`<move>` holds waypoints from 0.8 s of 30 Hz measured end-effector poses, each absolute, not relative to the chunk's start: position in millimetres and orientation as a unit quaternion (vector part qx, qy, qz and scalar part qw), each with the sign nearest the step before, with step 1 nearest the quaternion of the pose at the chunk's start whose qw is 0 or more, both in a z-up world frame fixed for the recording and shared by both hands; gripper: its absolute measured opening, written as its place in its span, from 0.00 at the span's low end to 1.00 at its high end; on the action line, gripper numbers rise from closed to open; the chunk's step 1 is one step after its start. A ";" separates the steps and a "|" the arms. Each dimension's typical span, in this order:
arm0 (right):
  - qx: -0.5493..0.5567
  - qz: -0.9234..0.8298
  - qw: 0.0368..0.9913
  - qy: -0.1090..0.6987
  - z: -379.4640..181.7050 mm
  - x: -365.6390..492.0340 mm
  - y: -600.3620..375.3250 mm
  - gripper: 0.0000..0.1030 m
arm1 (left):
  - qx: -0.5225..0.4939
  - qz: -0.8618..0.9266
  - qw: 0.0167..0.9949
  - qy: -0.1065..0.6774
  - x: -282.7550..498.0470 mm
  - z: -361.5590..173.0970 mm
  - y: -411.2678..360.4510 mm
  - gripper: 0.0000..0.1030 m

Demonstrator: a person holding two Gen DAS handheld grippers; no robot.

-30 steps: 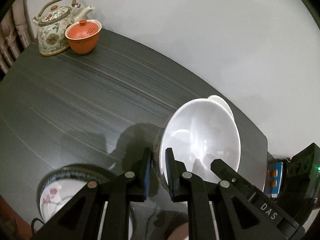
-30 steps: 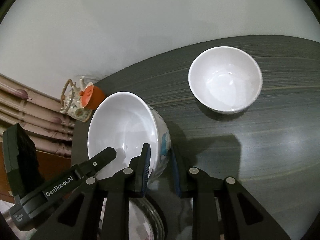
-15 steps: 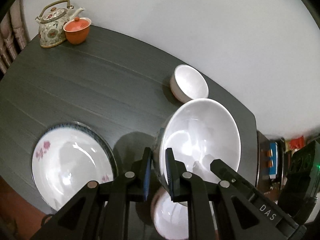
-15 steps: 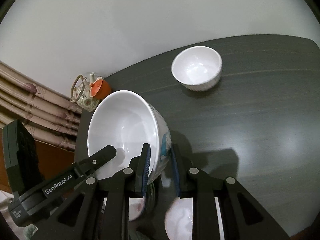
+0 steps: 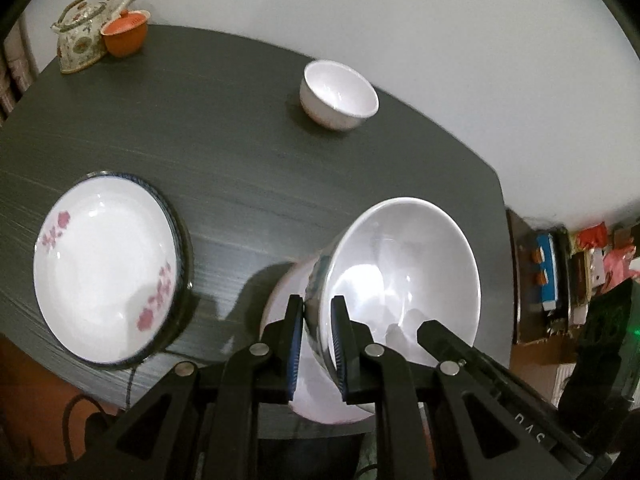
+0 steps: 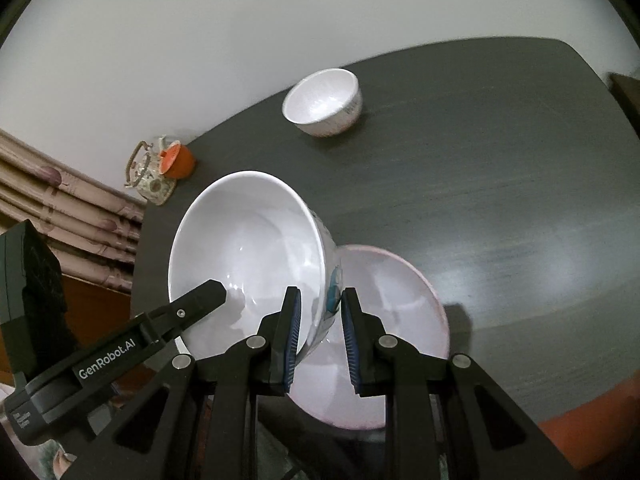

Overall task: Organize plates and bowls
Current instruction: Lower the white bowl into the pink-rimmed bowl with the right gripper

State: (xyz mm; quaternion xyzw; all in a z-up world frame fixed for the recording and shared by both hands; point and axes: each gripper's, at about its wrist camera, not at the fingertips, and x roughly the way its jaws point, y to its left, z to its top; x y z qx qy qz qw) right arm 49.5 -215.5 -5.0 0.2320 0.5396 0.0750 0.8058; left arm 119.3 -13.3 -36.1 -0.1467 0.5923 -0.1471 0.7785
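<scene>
since a second ago the large bowl (image 5: 404,280) has been carried back across the desk (image 5: 240,168) toward its near edge, so that the small bowl (image 5: 339,94), once just behind it, is now seen well apart at the far side, and the flowered plate (image 5: 102,280) has come fully into the left wrist view.

nearest, the left gripper (image 5: 318,344) is seen with its jaws closed on the rim of the large bowl at 6 o'clock in the left wrist view, one pad outside the wall and one inside. in the right wrist view the right gripper (image 6: 320,340) is likewise clamped on the opposite rim of the large bowl (image 6: 248,256), the painted outer wall lying between the pads. the bowl is held tilted, above a pale pink bowl (image 6: 384,320) that sits near the desk's front edge at about 5 o'clock of the right view; whether the two touch cannot be told.

at 9 o'clock of the left view the flowered plate lies flat on a dark-rimmed plate beneath it.

farther off, at 12 o'clock, the small bowl (image 6: 322,102) stands upright alone on the desk (image 6: 500,160).

farthest, at 11 o'clock in the left view, a patterned teapot (image 5: 82,38) and an orange lidded cup (image 5: 125,36) stand just beside each other in the desk's far corner.
</scene>
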 end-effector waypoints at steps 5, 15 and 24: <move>0.239 0.058 0.797 0.551 -22.5 27.9 -229.4 0.20 | -0.135 -0.148 0.774 0.601 109.4 -47.5 -20.9 0.14; 0.214 0.045 0.797 0.563 -46.5 19.2 -223.2 0.20 | -0.101 -0.131 0.769 0.617 102.4 -72.1 -24.0 0.14; 0.202 0.040 0.786 0.584 -64.1 23.2 -218.7 0.20 | -0.081 -0.127 0.764 0.628 106.8 -81.1 -25.0 0.14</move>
